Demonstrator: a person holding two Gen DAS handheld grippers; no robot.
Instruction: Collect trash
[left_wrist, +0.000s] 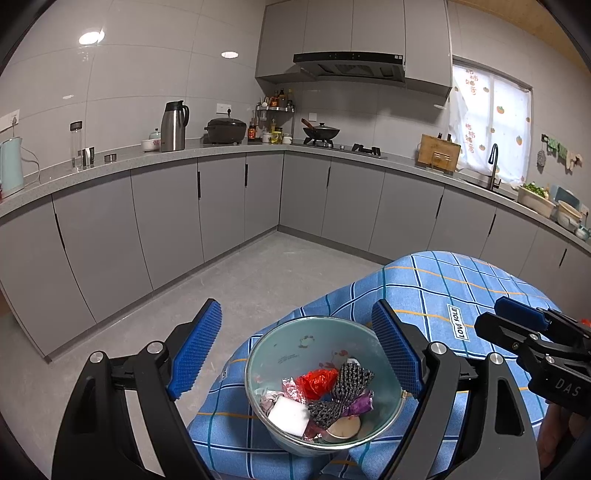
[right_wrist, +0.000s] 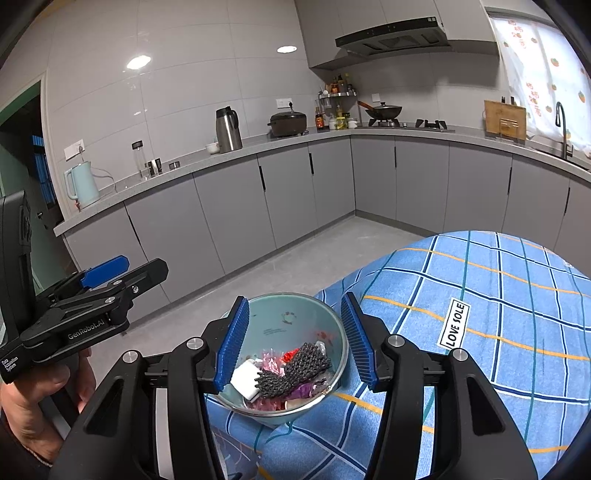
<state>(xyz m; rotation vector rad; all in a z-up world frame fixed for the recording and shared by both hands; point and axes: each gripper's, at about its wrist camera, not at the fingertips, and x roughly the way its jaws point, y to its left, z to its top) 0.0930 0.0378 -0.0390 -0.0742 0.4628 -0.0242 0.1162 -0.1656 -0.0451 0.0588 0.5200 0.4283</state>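
From the left wrist, the left tool hangs released, jaws spread wide to either side of a pale green bowl that sits on the blue checked cloth covering the surface. Trash fills the bowl: a red wrapper, dark mesh netting and a white block. From the right wrist, the right tool is likewise released, jaws apart above the bowl, netting uppermost; the left tool hovers left, off the cloth.
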